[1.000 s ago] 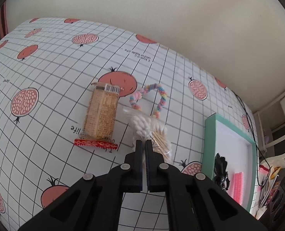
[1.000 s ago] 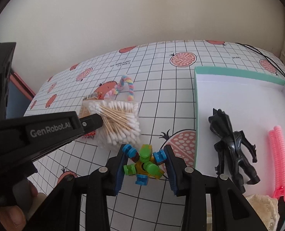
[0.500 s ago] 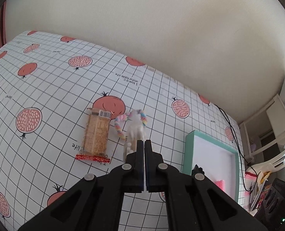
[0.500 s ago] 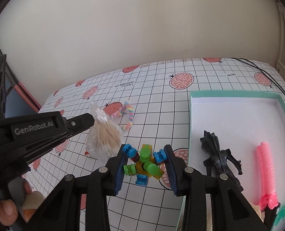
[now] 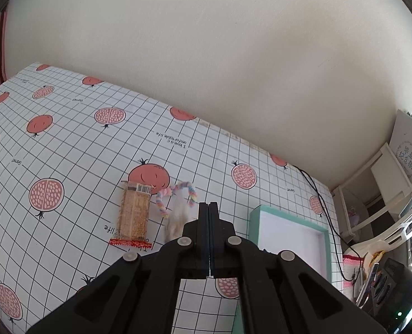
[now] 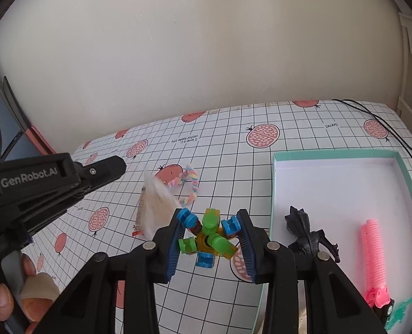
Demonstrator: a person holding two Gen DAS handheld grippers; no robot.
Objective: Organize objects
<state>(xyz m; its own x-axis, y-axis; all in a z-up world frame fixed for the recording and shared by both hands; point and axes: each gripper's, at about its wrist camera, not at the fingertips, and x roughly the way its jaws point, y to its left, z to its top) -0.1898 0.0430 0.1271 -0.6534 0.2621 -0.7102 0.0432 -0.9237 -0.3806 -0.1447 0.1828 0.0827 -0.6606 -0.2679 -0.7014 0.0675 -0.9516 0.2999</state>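
Teal-rimmed white cardboard box [image 6: 336, 154] lies on the pomegranate-print tablecloth [image 6: 233, 167]; I'd carry the right gripper [image 6: 210, 239], clamped on its blue-green-yellow block toy [image 6: 211, 222], rightward over the rim before lowering. Left gripper [image 5: 209, 206], tilted down, has jaws pressed together, a blurred clear bag of cotton swabs [image 6: 158, 203] just beyond, grip unclear.

left tongs [image 5: 209, 208] closed, right tongs [image 6: 212, 232] gripping

Both fisheye cameras look forward and down along their own black fingers from above a white gridded tablecloth with red pomegranate prints [image 5: 66, 144], facing the cream wall [image 6: 206, 55]. Both show the pastel braided loop [image 5: 187, 190] [image 6: 190, 181] and the teal-rimmed white tray [image 5: 254, 217] [image 6: 331, 154].
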